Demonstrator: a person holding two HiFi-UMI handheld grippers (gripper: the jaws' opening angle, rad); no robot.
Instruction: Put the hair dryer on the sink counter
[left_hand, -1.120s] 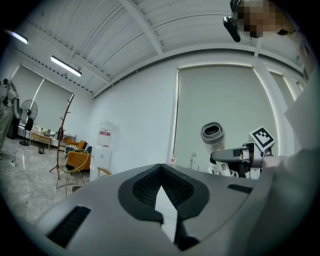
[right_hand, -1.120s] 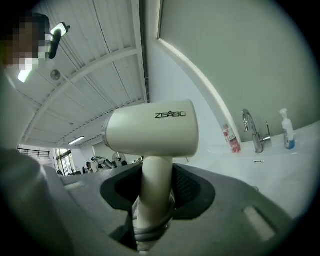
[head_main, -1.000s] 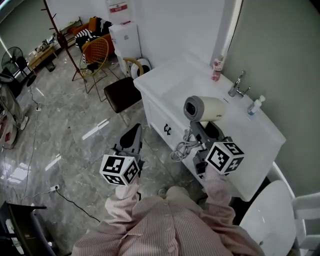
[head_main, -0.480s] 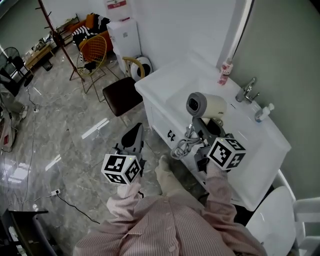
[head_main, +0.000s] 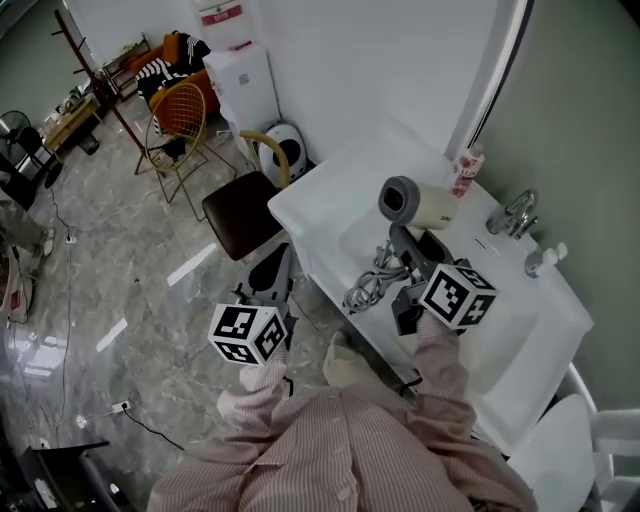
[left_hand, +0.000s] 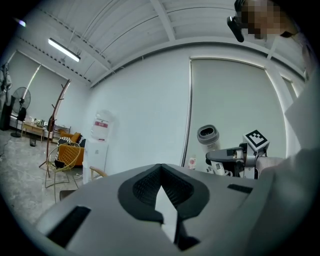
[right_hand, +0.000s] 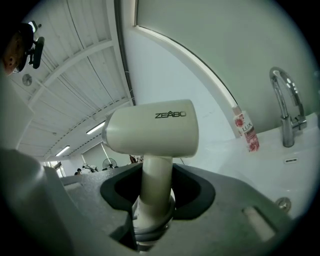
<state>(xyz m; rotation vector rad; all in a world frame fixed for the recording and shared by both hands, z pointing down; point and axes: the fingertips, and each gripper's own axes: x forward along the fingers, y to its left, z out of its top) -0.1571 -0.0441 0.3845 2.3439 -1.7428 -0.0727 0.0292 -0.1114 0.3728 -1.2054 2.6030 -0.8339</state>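
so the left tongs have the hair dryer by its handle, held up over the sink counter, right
Not quite: it is the right tongs that have the hair dryer by its handle, held up over the sink counter. The right gripper view shows the handle clamped between them. In the left gripper view, the left tongs are shut with nothing in them.
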